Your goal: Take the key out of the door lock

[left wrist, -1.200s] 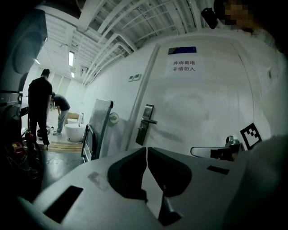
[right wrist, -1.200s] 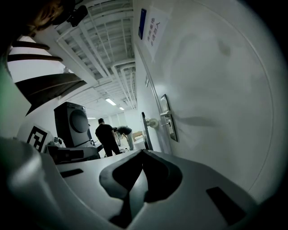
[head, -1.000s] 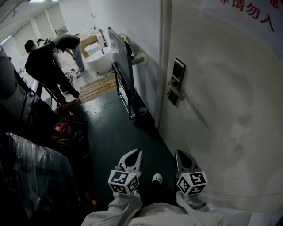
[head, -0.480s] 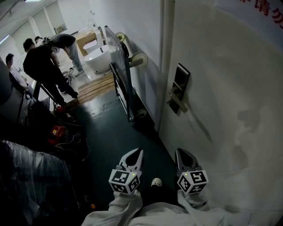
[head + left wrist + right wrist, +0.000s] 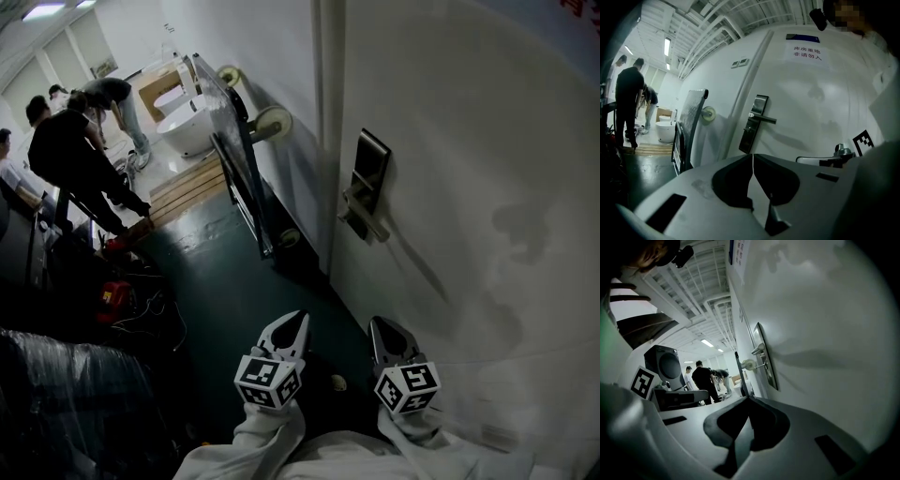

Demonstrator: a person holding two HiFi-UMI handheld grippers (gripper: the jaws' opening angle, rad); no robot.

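Two grippers, left gripper [image 5: 298,321] and right gripper [image 5: 379,326], both jaws pressed together, empty, low and well below the one door lock [image 5: 366,183] on the white door [image 5: 487,141]. Key too small to make out. Left of the lock: one wheeled cart [image 5: 234,155] on edge, at least three people [image 5: 70,159] beyond.

Light: ceiling strips [image 5: 667,45] far off; my door [image 5: 487,187] pale; floor [image 5: 225,281] murky
Shadow: lever handle [image 5: 364,223] throws a long slanting streak
Edges: my gripper views bulge; corners black
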